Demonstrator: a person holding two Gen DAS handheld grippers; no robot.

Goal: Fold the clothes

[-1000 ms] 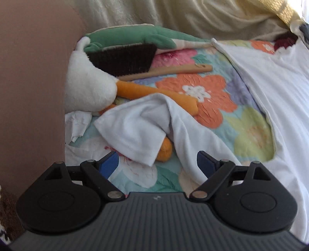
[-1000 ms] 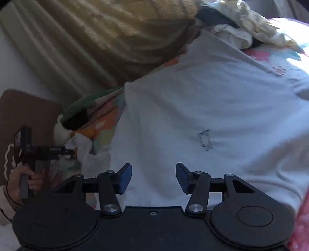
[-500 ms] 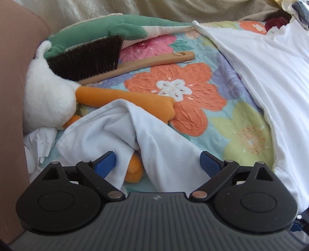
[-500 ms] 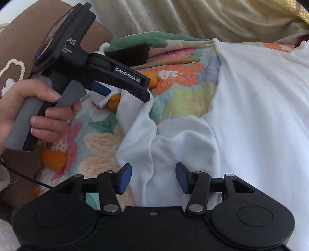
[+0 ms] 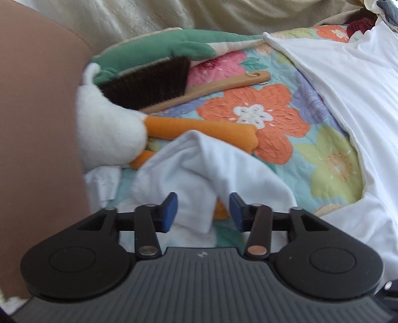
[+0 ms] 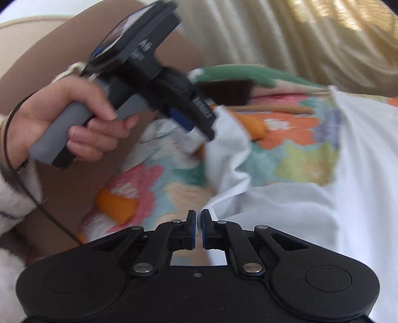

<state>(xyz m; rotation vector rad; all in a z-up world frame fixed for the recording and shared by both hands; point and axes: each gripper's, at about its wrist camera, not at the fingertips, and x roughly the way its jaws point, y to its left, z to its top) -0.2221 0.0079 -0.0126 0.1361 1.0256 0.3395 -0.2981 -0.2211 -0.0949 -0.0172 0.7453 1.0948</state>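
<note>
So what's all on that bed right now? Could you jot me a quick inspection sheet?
Surface: floral quilt.
Job's things: white shirt spread out, its sleeve bunched.
Clutter: brush, white plush toy with orange limbs, green plush.
Grippers: left gripper open around the sleeve; right gripper shut on the shirt's edge.
Cables: black cord by the wrist.
Surroundings: brown cushion, cream drape.

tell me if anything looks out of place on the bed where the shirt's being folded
Yes. A wooden hand brush and a white plush toy with orange legs lie on the floral quilt, and the shirt sleeve is crumpled over one orange leg, not flat.
</note>
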